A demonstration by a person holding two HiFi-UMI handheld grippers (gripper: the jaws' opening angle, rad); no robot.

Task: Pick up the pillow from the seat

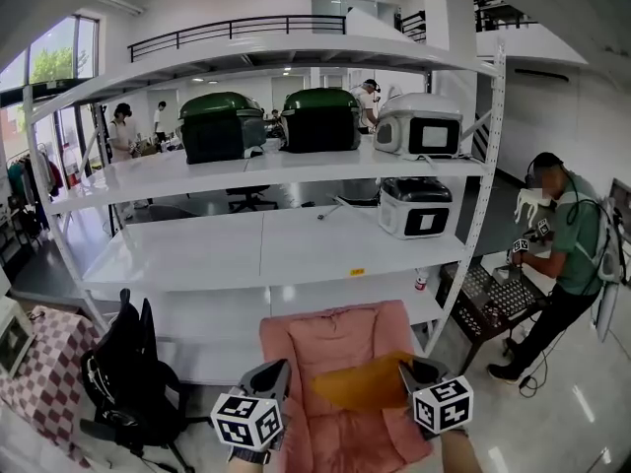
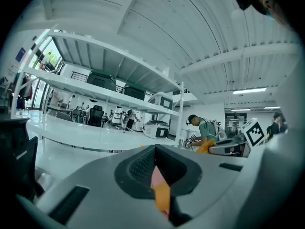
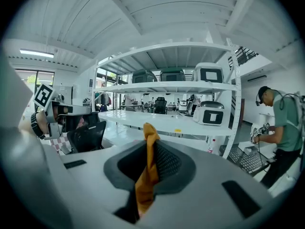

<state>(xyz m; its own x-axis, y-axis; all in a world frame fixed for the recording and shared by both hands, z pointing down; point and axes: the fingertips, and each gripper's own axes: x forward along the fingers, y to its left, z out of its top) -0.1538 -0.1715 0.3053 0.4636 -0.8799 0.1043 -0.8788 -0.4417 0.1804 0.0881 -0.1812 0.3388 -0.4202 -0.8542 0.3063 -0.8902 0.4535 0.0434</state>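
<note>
The mustard-orange pillow (image 1: 360,382) hangs lifted just above the pink armchair seat (image 1: 340,437), low in the head view. My right gripper (image 1: 410,369) is shut on the pillow's right edge. In the right gripper view a fold of the orange pillow (image 3: 148,156) stands up out of the closed right gripper (image 3: 150,143). My left gripper (image 1: 281,369) is beside the pillow's left end with its jaws together. The left gripper (image 2: 155,149) shows only a thin slit with pink and orange in it. Whether it pinches fabric I cannot tell.
A white shelving rack (image 1: 266,244) stands behind the armchair, with green and white cases on it. A black office chair (image 1: 133,377) is at the left, beside a checkered cloth (image 1: 44,363). A person (image 1: 572,264) bends over a low crate at the right.
</note>
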